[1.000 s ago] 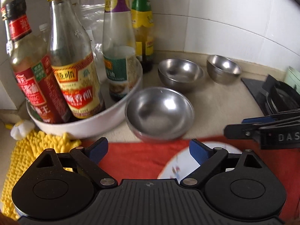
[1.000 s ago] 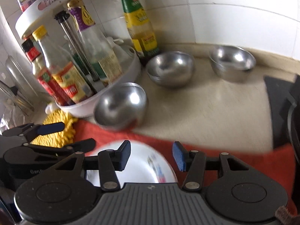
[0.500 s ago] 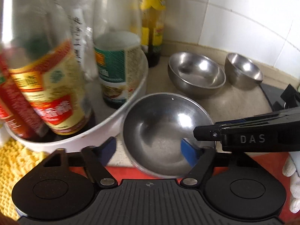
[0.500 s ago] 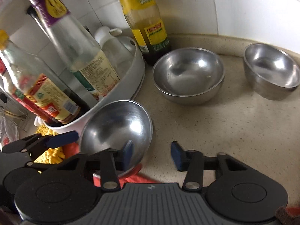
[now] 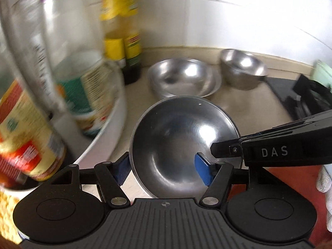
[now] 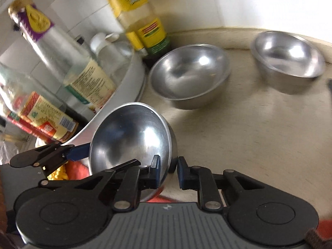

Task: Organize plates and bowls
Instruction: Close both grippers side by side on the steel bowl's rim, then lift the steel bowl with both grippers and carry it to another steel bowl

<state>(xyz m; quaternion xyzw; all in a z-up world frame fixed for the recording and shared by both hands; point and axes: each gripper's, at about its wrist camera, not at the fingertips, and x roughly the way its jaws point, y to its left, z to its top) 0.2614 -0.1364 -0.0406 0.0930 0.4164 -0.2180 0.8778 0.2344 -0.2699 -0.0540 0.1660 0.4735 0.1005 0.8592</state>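
Near steel bowl (image 5: 182,145) tilted up on the bench; two more bowls, one wide (image 5: 183,78), one small (image 5: 242,68), sit upright behind.

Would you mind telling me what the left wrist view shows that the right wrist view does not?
Only the left wrist view shows the black stovetop and a white glove. Only the right wrist view shows the jaws of the right gripper either side of the rim of the near bowl. Both show that bowl, the middle bowl, the far bowl and the white tray of bottles.

Silver steel bowls (image 5: 182,145) sit on a beige speckled counter (image 6: 259,128) beside a yellow-labelled bottle (image 6: 143,27).
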